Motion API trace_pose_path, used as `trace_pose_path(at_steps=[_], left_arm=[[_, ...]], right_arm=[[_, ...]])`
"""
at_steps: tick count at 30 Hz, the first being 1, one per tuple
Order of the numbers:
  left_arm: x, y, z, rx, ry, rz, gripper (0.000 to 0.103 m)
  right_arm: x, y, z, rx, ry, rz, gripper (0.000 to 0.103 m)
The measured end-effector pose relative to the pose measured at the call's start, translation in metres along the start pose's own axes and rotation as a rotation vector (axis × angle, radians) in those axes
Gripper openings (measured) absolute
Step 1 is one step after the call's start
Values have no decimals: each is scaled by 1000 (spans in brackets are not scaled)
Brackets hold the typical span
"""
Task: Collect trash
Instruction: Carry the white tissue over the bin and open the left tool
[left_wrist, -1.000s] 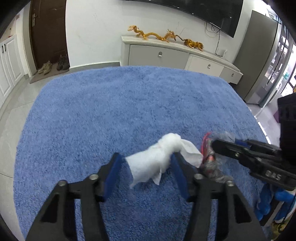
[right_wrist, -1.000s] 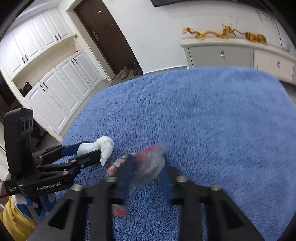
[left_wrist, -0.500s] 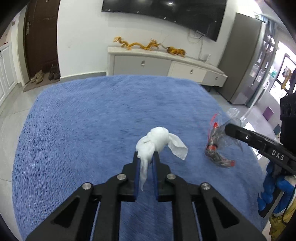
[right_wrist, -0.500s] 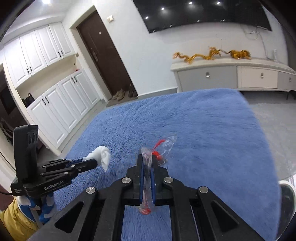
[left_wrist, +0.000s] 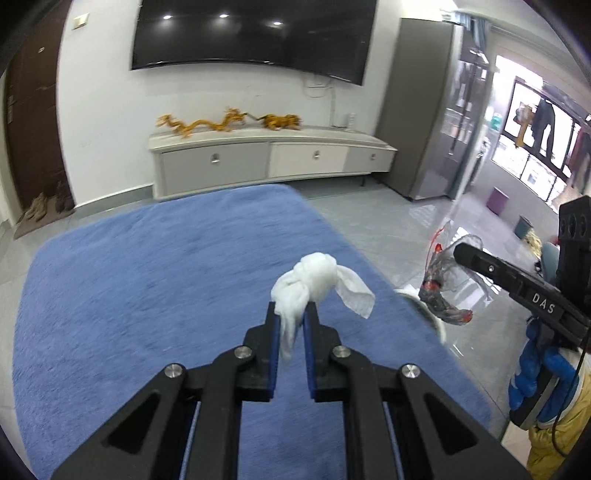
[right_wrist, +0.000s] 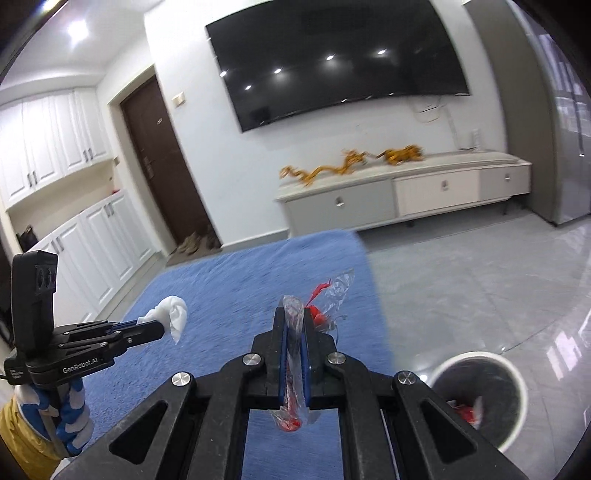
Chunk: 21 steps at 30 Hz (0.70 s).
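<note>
My left gripper (left_wrist: 291, 312) is shut on a crumpled white tissue (left_wrist: 314, 277), held up in the air over the blue carpet (left_wrist: 147, 280). The same tissue (right_wrist: 173, 314) shows at the left gripper's tip in the right wrist view. My right gripper (right_wrist: 294, 314) is shut on a clear plastic wrapper with red print (right_wrist: 328, 299), also lifted off the carpet (right_wrist: 221, 288). In the left wrist view that wrapper (left_wrist: 443, 280) hangs from the right gripper at the right. A white round bin (right_wrist: 476, 395) with trash inside stands on the floor at lower right.
Grey glossy tiles (right_wrist: 480, 277) lie beyond the carpet's right edge. A low white TV cabinet (left_wrist: 269, 162) with golden dragon figures stands against the far wall under a large TV (left_wrist: 251, 37). A dark door (right_wrist: 162, 166) and white cupboards are at the left. A gloved hand (left_wrist: 543, 376) holds the right gripper.
Both grippers closed on their trash, the left on the tissue and the right on the wrapper, then rose off the carpet and swung right toward the tiled floor, bringing the bin into view.
</note>
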<state>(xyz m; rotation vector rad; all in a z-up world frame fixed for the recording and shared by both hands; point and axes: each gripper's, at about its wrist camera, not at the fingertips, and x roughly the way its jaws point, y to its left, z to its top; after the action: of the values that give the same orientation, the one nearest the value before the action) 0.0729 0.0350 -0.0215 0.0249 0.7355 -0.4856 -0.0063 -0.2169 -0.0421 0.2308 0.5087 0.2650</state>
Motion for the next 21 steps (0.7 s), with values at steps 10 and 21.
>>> trace_pose_path(at_steps=[10, 21], left_arm=[[89, -130, 48, 103, 96, -119, 11], [217, -226, 44, 165, 299, -195, 12]], right_arm=[[-26, -114, -16, 146, -21, -162, 6], [-12, -242, -64, 365, 59, -274, 7]])
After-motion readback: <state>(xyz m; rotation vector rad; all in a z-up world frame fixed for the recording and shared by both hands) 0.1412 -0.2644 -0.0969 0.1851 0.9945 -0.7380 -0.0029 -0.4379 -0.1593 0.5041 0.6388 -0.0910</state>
